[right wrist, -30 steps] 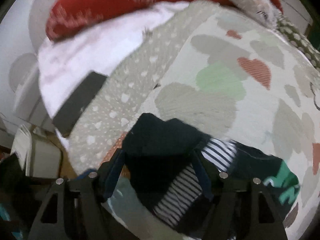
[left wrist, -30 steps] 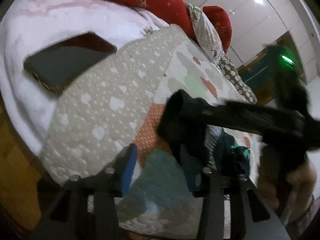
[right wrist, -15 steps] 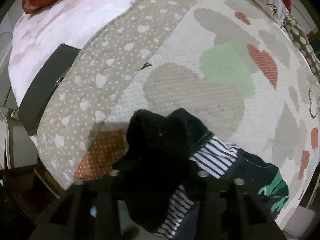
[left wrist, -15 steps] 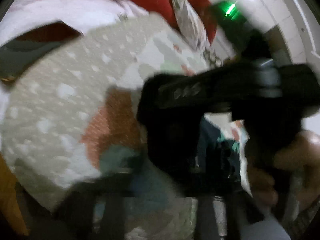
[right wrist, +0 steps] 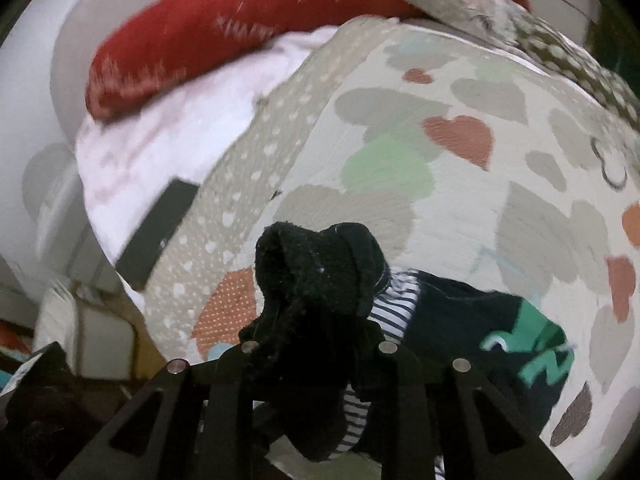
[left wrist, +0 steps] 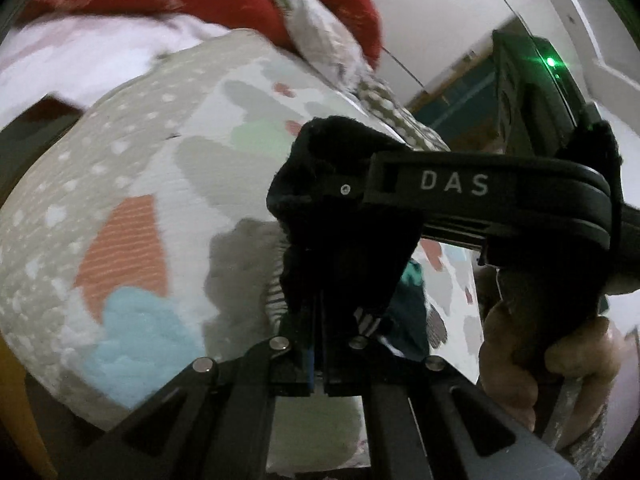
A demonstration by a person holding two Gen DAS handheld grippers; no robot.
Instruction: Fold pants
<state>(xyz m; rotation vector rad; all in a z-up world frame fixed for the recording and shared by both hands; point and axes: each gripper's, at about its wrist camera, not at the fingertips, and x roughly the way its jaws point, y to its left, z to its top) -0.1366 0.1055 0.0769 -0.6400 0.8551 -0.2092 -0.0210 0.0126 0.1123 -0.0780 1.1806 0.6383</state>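
The black pants (left wrist: 340, 200) hang bunched above the bed. My left gripper (left wrist: 320, 316) is shut on their lower fabric, its fingers pressed together. The right gripper (left wrist: 360, 184) crosses the left wrist view from the right, held by a hand (left wrist: 548, 340), and pinches the top of the same bunch. In the right wrist view the pants (right wrist: 316, 276) fill the shut right gripper (right wrist: 316, 340) and hide its fingertips.
A heart-patterned quilt (right wrist: 440, 160) covers the bed. A striped garment (right wrist: 396, 300) and a dark shirt with green print (right wrist: 520, 340) lie on it. A dark phone (right wrist: 160, 232) lies on the white sheet at left. Red pillows (right wrist: 240, 28) sit at the back.
My left gripper has closed on the pants, where its fingers stood open a second ago. The right gripper has lifted the bunch up and nearer to the left one.
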